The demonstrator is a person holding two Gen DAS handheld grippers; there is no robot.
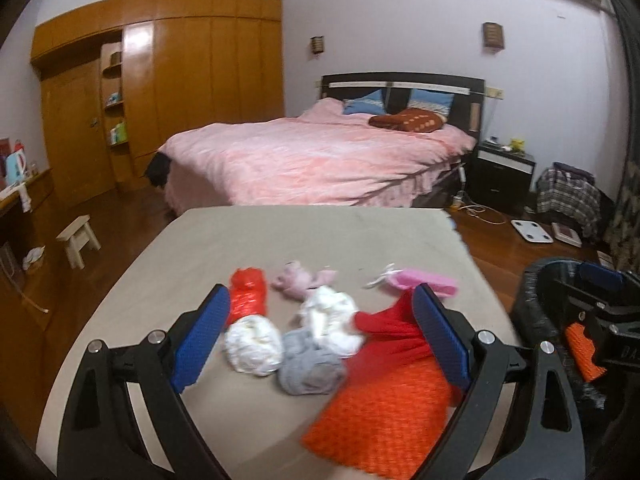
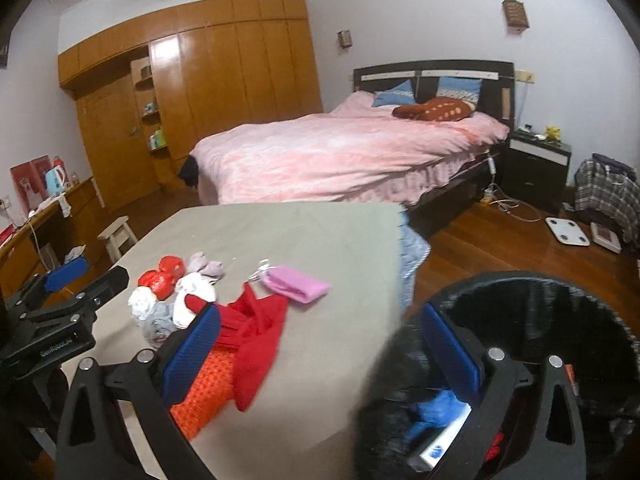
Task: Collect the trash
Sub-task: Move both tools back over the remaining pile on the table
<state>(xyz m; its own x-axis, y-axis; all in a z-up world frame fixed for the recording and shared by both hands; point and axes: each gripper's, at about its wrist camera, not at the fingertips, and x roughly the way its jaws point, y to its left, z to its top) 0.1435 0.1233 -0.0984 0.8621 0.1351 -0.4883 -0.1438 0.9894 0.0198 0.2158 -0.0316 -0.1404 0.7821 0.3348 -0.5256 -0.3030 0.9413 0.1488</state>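
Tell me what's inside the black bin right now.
Inside the black bin, something blue and a white-edged flat item show. The right gripper and dark liner hide the rest.

Matt beige cloth covers the table; at its six o'clock lies a rough orange knit mesh, at ten o'clock of that a glossy red crinkled wrapper. The wardrobe and floor are glossy wood
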